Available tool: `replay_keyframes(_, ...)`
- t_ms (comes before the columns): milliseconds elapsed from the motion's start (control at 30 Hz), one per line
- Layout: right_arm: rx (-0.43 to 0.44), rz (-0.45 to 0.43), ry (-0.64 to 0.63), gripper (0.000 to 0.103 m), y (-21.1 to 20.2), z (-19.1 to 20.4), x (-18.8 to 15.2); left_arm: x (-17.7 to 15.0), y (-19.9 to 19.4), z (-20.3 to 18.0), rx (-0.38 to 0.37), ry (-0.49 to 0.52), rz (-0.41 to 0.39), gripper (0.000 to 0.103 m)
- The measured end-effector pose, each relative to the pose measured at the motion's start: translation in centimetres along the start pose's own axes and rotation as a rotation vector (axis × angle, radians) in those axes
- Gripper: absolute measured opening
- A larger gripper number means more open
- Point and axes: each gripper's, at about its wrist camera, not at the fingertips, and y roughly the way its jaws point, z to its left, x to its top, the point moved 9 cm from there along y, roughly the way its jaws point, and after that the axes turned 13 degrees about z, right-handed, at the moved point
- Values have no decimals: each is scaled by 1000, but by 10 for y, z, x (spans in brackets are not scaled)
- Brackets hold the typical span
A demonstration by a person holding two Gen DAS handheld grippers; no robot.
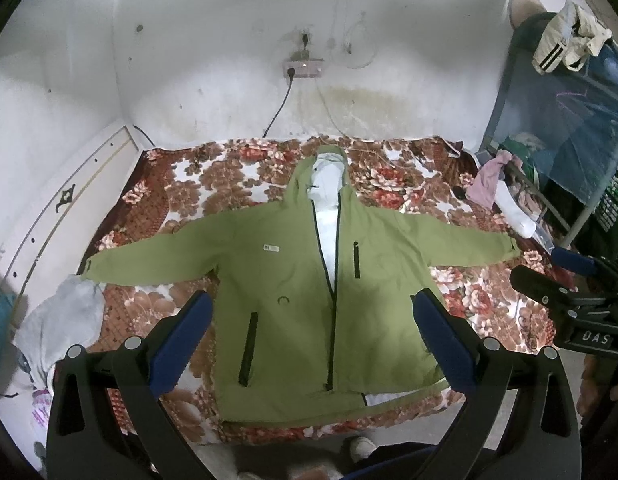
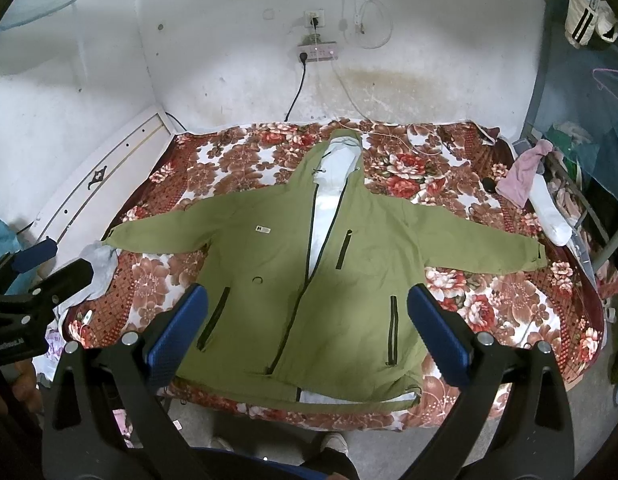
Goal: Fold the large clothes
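The green jacket (image 1: 309,280) lies spread flat on the floral bedspread (image 1: 197,184) ahead of the fingers, sleeves out and seemingly unfolded, so all folding remains, while the left gripper (image 1: 311,344) and right gripper (image 2: 309,340) hover above it, fingers apart and empty

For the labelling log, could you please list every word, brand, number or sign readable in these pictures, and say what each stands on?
"DAS": white letters on the black body of the right tongs, seen from the left wrist view; the word may be cut off.
White print on the black body of the left tongs: too blurred to read.
Small white chest label on the green jacket: a dark mark, too small to read.
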Motion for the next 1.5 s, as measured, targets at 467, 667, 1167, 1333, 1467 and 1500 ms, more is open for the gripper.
replay_keyframes(467, -2, 7, 2, 98, 2, -3, 11, 13, -2, -7, 3, 14, 8, 98)
replay_keyframes(667, 0, 8, -11, 98, 4, -5, 10, 18, -3, -8, 3, 20, 8, 98)
replay_keyframes(1167, 16, 38, -2, 98, 18, -40, 22, 46, 21, -26, 13, -40, 52, 98)
replay_keyframes(1333, 26, 64, -2, 98, 30, -79, 37, 56, 48, -43, 1, -100, 97, 98)
replay_keyframes(1467, 20, 94, -9, 98, 49, -101, 49, 62, 69, -56, -1, -109, 141, 98)
replay_keyframes(1500, 25, 106, 1, 98, 55, -106, 53, 65, 73, -55, -16, -116, 155, 98)
